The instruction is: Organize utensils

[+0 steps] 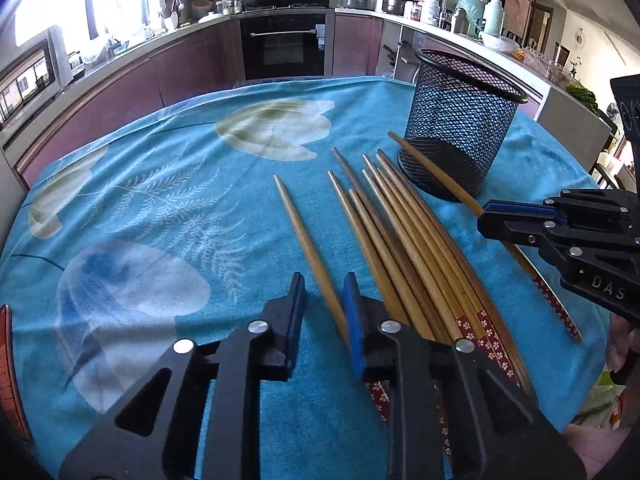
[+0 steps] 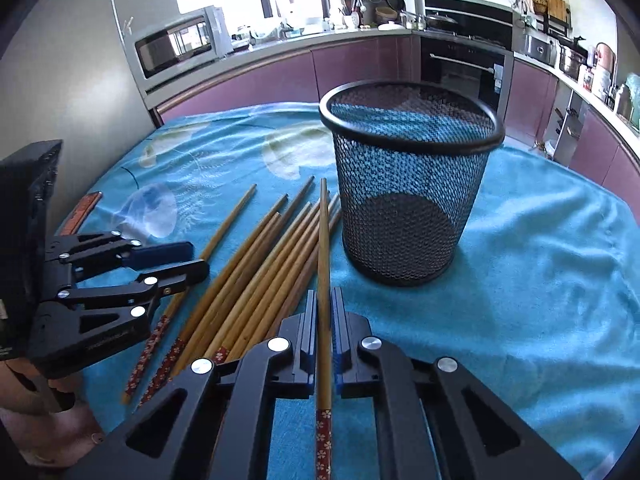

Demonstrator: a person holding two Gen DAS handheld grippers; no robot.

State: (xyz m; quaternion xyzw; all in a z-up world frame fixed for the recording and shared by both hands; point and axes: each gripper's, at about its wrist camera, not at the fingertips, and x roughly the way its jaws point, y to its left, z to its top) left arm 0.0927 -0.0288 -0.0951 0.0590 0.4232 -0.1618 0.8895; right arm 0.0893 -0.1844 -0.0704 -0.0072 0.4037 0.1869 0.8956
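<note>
Several wooden chopsticks [image 1: 404, 240] with red flowered ends lie in a loose bundle on the blue cloth, also seen in the right wrist view [image 2: 256, 276]. A black mesh cup [image 1: 460, 124] stands upright behind them [image 2: 408, 184] and looks empty. My right gripper [image 2: 324, 300] is shut on one chopstick [image 2: 323, 248], which points toward the cup's left side; in the left wrist view this gripper [image 1: 486, 220] is at the right. My left gripper [image 1: 324, 292] is open, low over a lone chopstick [image 1: 308, 244] at the bundle's left; it also shows in the right wrist view [image 2: 192, 258].
The table is covered by a blue flowered cloth [image 1: 160, 200]. A red-brown object [image 1: 10, 364] lies at its left edge [image 2: 86, 208]. Kitchen counters, an oven [image 1: 284, 40] and a microwave [image 2: 180, 44] stand beyond the table.
</note>
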